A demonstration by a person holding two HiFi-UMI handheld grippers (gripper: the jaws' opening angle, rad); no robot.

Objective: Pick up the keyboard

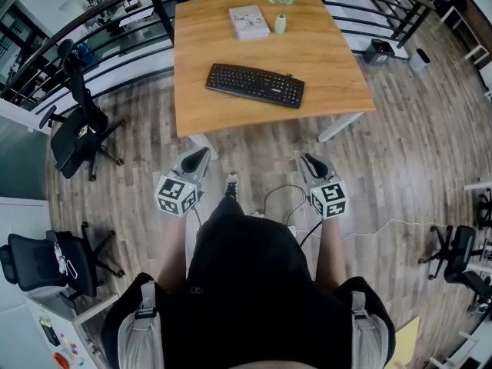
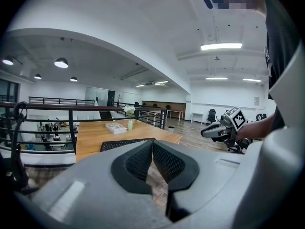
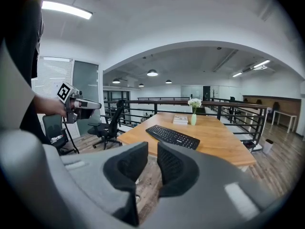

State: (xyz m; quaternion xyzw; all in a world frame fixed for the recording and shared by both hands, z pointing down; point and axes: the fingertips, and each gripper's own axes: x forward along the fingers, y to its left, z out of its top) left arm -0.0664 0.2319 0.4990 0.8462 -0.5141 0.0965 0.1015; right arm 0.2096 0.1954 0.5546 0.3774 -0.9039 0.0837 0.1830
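Note:
A black keyboard lies slightly askew on the wooden table, near its front edge. Both grippers hang in front of the table over the floor, well short of the keyboard. My left gripper is shut with nothing in it, and so is my right gripper. In the left gripper view the shut jaws hide most of the keyboard. From the right gripper the keyboard shows whole, ahead and a little right.
A book and a small green vase with white flowers stand at the table's far side. A black railing runs behind the table. Office chairs stand to the left. A cable trails on the wooden floor.

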